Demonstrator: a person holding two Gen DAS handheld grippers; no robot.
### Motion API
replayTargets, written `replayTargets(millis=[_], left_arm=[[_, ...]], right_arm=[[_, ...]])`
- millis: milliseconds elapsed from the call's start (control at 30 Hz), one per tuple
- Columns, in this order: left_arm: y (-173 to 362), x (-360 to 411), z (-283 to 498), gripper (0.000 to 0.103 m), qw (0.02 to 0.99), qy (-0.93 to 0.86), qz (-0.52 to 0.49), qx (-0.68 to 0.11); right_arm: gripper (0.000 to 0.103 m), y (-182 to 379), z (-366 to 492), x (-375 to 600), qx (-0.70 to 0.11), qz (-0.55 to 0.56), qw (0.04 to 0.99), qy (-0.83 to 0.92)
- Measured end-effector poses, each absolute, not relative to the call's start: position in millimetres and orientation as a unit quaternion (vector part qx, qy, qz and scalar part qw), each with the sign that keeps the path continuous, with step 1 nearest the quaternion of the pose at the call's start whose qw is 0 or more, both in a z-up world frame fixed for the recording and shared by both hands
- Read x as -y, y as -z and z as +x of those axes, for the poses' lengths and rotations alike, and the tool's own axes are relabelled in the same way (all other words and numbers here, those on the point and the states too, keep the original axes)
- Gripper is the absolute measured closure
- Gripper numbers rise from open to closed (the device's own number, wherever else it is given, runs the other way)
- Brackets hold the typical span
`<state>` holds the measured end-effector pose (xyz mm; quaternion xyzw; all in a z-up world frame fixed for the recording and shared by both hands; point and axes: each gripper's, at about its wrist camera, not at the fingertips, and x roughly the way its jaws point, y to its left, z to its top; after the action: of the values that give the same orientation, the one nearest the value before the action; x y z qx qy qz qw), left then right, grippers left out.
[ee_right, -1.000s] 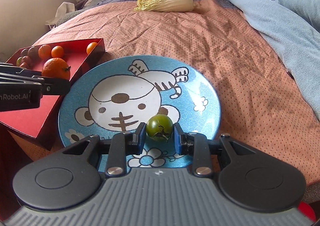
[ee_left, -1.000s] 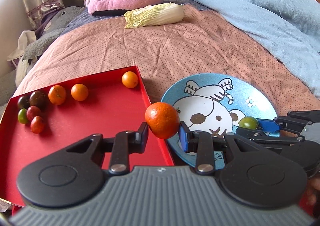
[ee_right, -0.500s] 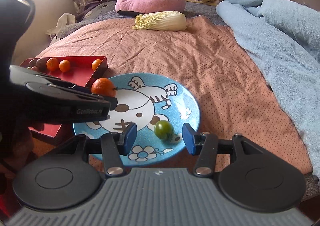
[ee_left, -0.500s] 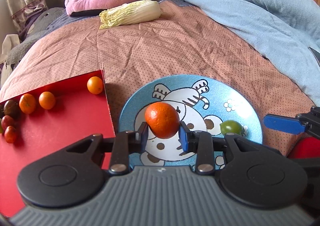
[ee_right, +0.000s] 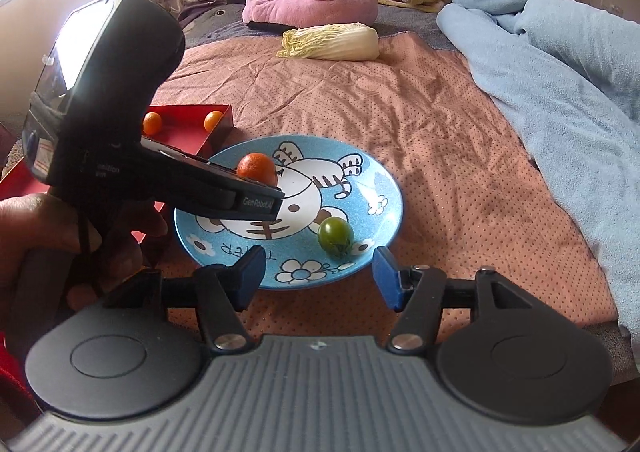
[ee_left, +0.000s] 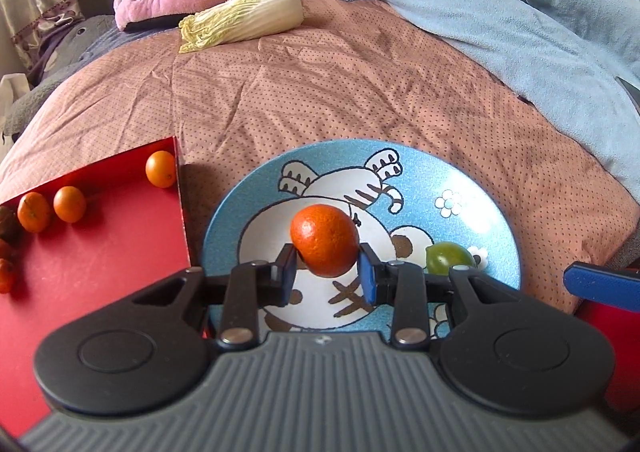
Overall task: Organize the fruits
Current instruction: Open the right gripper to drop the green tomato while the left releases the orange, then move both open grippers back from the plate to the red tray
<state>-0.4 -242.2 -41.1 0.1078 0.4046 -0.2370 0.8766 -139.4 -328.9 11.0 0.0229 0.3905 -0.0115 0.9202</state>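
**Two fruits at the blue plate: one held, one let go**

Two fingers of the left gripper [ee_left: 325, 279] clamped the orange mandarin [ee_left: 324, 240] across its middle, above the plate [ee_left: 496, 211] centre. It looked light, soft-skinned and round, so a gentle hold at the widest part suited it. A second earlier it hung over the red tray [ee_left: 100, 264] edge. The right gripper [ee_right: 318, 272], then pinching the green tomato [ee_right: 335, 236], was opening, empty; the tomato lay near the plate's near rim.

An orange mandarin [ee_left: 324, 246] is held above the blue plate [ee_left: 472, 179] (cartoon-printed), where a green tomato [ee_left: 448, 258] rests.
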Motion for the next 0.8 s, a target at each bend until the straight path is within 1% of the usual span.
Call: replayTargets(millis=[233, 400, 533, 700, 767, 800], left_arm=[[39.0, 245.1, -3.6, 0.066, 0.877, 0.24, 0.109, -0.403], [36.3, 245.4, -6.1, 0.066, 0.878, 0.24, 0.111, -0.4], [31.7, 246.9, -10.0, 0.059, 0.882, 0.24, 0.117, -0.39], [26.1, 247.6, -13.8, 0.057, 0.883, 0.242, 0.116, -0.386], [23.9, 247.2, -16.1, 0.047, 0.884, 0.241, 0.116, -0.383], [22.7, 246.7, -17.4, 0.046, 0.886, 0.24, 0.115, -0.38]], right_arm=[[0.036, -15.1, -140.8, 325.3, -0.387, 0.024, 0.922, 0.006], [0.031, -15.8, -141.9, 324.6, -0.385, 0.023, 0.923, 0.007], [0.028, -16.2, -142.3, 325.7, -0.384, 0.026, 0.923, 0.009], [0.026, -16.4, -142.3, 324.8, -0.383, 0.026, 0.923, 0.01], [0.026, -16.4, -141.7, 323.8, -0.382, 0.025, 0.924, 0.009], [0.026, -16.4, -141.5, 323.3, -0.382, 0.025, 0.924, 0.009]])
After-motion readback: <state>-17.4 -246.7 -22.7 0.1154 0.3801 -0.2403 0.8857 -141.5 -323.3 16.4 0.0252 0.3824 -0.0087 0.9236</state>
